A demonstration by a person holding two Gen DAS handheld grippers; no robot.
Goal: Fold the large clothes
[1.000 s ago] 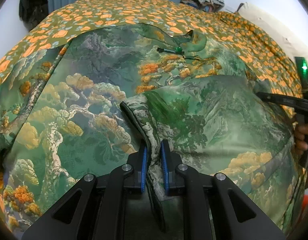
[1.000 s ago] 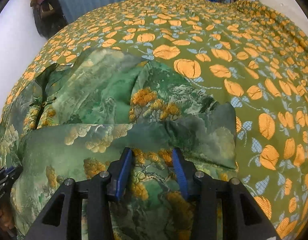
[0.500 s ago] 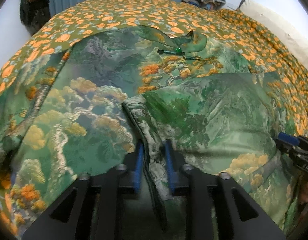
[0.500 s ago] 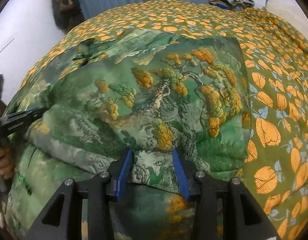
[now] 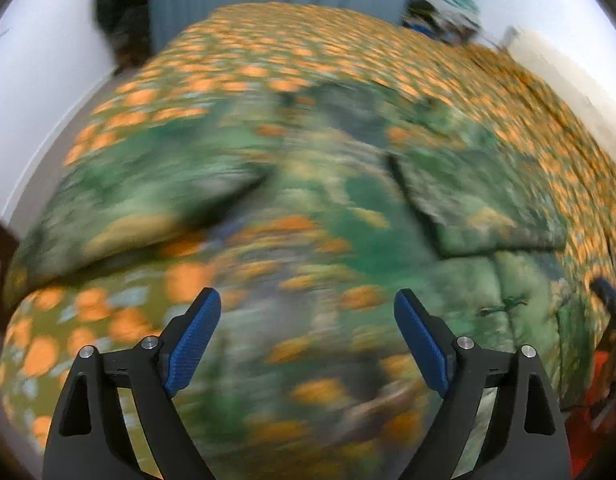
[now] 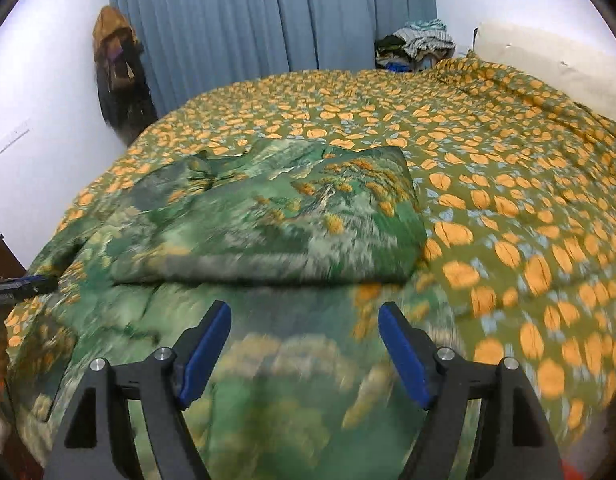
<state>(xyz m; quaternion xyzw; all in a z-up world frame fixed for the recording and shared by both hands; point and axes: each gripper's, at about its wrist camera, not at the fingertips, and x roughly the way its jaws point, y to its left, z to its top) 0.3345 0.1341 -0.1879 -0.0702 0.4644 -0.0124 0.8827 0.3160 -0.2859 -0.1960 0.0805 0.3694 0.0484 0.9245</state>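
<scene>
The green garment (image 6: 267,216), printed with trees and mountains, lies on the bed (image 6: 508,168), which is covered in an olive spread with orange leaves. In the right wrist view a folded panel of it sits at about 12 o'clock from the right gripper (image 6: 303,344), its far right corner square and its near edge a thick fold just beyond the fingertips; more of the cloth spreads below and to 9 o'clock. The right gripper's jaws have just been opening and stand spread apart above the cloth with nothing between them. The left gripper (image 5: 308,338) likewise has jaws that have just been opening; they stand wide with nothing pinched, over cloth that is heavily blurred. In the left wrist view a folded flap (image 5: 480,208) of the garment lies toward 1 o'clock, and a knotted fastening (image 5: 504,306) shows toward 3 o'clock. Blue curtains (image 6: 275,16) hang along the far wall at 12 o'clock, a heap of clothes (image 6: 420,42) lies past the bed's far edge at about 1 o'clock, and a hanging coat (image 6: 115,52) is at 10 o'clock.
</scene>
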